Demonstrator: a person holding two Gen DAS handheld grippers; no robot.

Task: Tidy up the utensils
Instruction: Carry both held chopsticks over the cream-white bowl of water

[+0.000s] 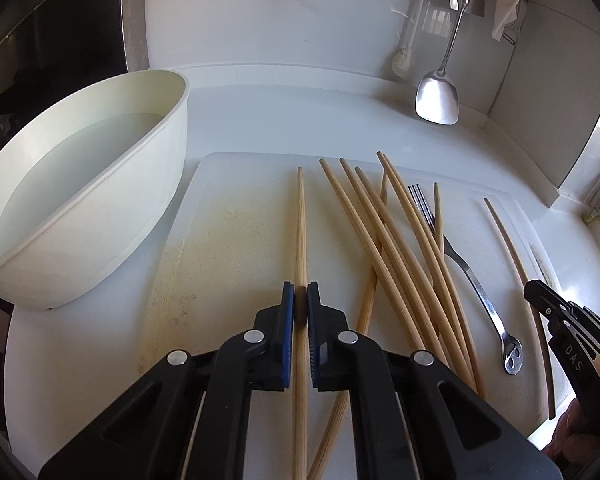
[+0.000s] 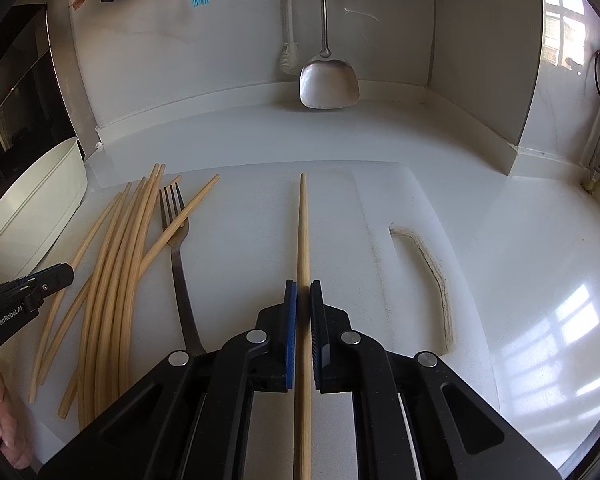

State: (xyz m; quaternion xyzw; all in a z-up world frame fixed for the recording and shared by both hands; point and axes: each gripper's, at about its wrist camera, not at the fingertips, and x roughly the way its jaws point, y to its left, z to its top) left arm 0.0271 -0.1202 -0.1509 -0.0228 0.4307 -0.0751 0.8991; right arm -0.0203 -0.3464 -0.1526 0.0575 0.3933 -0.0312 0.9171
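The left gripper (image 1: 300, 300) is closed on a single chopstick (image 1: 301, 224), its blue pads pressed to either side of the shaft; the stick runs straight ahead between the fingers, its narrow tip pointing toward the back edge of the white cutting board (image 1: 240, 200). The right gripper (image 2: 303, 300) likewise clamps one chopstick (image 2: 302, 232) that lies along its fingers, tip forward, over the middle of the same board (image 2: 260, 216).

Between the two grippers, a loose bundle of chopsticks (image 1: 396, 248) lies crossed and fanned on the board, and a metal fork (image 1: 460, 264) rests just beside it, tines toward the back, with one stick lying across its neck in the right wrist view. Another lone chopstick (image 1: 516, 264) lies near the board's right edge.

A white tub (image 1: 80, 200) holding water stands on the table (image 1: 300, 120) at the board's left edge. Near the table's back edge a steel spatula (image 1: 438, 98) hangs against the wall, with a white brush (image 1: 404, 60) beside it.
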